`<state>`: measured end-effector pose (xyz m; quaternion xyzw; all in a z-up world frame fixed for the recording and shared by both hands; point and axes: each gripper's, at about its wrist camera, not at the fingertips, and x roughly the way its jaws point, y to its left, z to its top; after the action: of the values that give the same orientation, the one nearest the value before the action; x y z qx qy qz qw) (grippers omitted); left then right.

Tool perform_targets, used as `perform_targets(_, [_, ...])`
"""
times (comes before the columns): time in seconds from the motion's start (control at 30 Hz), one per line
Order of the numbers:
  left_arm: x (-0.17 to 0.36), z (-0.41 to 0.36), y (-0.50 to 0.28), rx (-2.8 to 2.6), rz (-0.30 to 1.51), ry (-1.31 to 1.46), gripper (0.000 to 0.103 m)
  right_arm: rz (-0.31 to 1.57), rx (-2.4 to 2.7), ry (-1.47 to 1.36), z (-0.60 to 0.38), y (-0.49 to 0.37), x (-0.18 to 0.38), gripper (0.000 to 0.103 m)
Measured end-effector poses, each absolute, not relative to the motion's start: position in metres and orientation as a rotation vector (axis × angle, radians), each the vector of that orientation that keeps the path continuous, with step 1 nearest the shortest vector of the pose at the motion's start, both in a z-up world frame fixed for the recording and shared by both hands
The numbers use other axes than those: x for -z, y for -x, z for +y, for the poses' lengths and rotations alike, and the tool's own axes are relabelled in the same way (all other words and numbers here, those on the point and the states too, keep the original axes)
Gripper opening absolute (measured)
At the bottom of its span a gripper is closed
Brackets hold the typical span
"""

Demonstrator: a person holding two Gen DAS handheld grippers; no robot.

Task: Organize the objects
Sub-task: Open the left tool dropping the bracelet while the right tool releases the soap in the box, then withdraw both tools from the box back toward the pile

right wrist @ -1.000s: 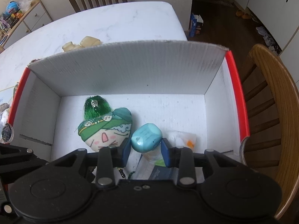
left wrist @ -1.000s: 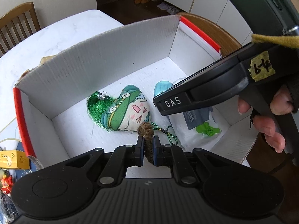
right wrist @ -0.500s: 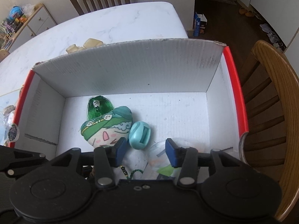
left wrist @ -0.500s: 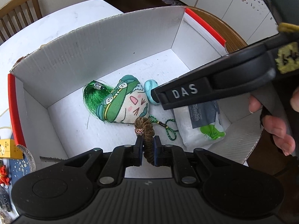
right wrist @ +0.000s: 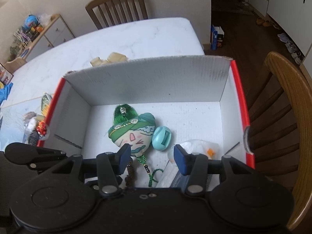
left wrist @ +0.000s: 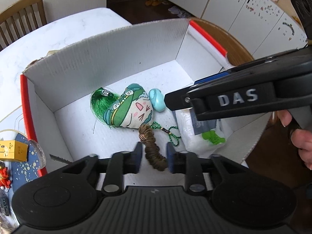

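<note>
Brown coiled hair tie (left wrist: 154, 150) freed btwn our just-opened left tool (left wrist: 153, 157); right tool (right wrist: 152, 157) opened too, empty, above box (right wrist: 148, 78).

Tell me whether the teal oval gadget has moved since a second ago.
Yes. The teal oval gadget has rolled from between the right gripper jaws to rest against the plush charm, slot facing up.

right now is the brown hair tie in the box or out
In: the brown hair tie lies in the box, between the left gripper's open pads.

Wooden chair (right wrist: 288, 120) beside white table (right wrist: 136, 39).
</note>
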<state>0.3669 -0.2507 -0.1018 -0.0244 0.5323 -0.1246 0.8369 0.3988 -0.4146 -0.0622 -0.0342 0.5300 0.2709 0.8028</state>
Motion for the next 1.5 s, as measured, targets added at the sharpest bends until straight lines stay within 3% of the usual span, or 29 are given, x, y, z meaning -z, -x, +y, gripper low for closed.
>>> perform_targets(0.07, [0.097, -0.249, -0.363, 0.268, 1.110, 0.066, 0.038, 1.105, -0.588, 0.063, -0.418, -0.393, 0.054, 0.058])
perform_targets(0.27, [0.076, -0.240, -0.346, 0.279, 1.049, 0.093, 0.041, 1.034, -0.620, 0.039, -0.426, -0.373, 0.028, 0.062])
perform_targets(0.4, [0.061, -0.229, -0.330, 0.286, 1.003, 0.114, 0.057, 1.000, -0.635, 0.016, -0.429, -0.360, 0.013, 0.067])
perform_targets(0.6, [0.041, -0.207, -0.303, 0.285, 0.935, 0.139, 0.059, 0.953, -0.645, 0.007, -0.432, -0.341, 0.002, 0.072])
perform_targets(0.7, [0.032, -0.193, -0.290, 0.274, 0.897, 0.154, 0.072, 0.933, -0.643, -0.001, -0.430, -0.330, -0.004, 0.075])
perform_targets(0.83, [0.021, -0.175, -0.273, 0.259, 0.854, 0.162, 0.074, 0.910, -0.645, -0.008, -0.421, -0.312, -0.010, 0.085])
perform_targets(0.93, [0.016, -0.159, -0.260, 0.246, 0.833, 0.171, 0.083, 0.892, -0.656, 0.019, -0.408, -0.298, -0.011, 0.088])
perform_targets(1.5, [0.016, -0.049, -0.188, 0.097, 0.780, 0.197, 0.083, 0.860, -0.694, 0.112, -0.320, -0.232, 0.000, 0.090])
